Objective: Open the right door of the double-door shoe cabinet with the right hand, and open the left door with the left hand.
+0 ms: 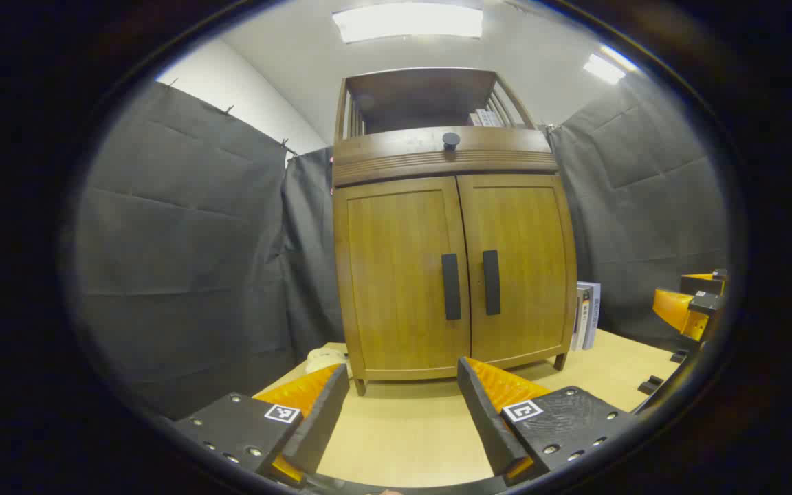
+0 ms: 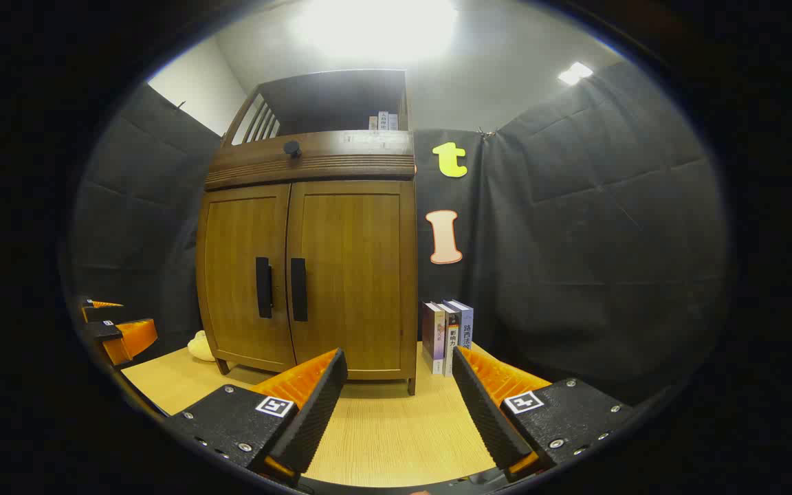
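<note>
Both claws, left claw (image 1: 403,385) and right claw (image 2: 399,375), fingers apart, short of closed shoe cabinet (image 1: 451,275) ahead.

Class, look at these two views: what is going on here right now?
A person holds two grippers in front of a wooden shoe cabinet on a table. The left gripper and right gripper are both open, short of it and touching nothing. Both doors are shut; the left handle and right handle are untouched.

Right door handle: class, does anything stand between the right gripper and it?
Nothing visible does. The right gripper is open, with bare tabletop up to the cabinet; the books stand off beside the cabinet, clear of the right handle.
</note>
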Available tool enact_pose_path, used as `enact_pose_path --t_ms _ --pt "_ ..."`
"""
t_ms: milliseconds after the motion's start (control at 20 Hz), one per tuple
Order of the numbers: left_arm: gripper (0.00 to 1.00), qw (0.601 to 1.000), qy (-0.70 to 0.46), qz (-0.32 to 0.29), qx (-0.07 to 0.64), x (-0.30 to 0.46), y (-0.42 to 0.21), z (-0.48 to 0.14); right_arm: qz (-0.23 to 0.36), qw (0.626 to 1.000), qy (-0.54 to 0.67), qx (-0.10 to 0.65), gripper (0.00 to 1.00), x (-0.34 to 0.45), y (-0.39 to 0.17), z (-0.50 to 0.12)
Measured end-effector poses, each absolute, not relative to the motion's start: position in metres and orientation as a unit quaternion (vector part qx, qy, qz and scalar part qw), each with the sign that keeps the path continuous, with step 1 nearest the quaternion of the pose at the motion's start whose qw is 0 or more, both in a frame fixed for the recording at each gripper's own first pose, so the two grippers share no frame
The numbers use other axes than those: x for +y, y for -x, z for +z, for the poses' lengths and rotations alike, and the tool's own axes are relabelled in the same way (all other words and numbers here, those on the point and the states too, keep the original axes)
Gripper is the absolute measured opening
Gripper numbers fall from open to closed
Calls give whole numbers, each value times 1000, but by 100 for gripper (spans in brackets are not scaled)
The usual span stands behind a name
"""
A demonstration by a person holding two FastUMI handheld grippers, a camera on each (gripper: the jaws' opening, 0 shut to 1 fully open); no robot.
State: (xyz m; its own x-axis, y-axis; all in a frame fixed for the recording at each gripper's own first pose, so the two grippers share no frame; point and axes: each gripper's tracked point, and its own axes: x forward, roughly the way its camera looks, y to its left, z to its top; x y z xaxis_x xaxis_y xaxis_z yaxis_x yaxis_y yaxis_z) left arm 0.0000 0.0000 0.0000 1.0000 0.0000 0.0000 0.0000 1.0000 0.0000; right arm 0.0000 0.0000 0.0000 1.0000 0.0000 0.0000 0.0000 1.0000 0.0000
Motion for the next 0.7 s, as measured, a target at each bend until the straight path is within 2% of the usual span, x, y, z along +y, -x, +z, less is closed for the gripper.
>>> enact_pose_path --t_ms 700 --pt "96 1000 -7 -9 -22 -2 9 10 -7 1000 -5 -3 95 0 1 1"
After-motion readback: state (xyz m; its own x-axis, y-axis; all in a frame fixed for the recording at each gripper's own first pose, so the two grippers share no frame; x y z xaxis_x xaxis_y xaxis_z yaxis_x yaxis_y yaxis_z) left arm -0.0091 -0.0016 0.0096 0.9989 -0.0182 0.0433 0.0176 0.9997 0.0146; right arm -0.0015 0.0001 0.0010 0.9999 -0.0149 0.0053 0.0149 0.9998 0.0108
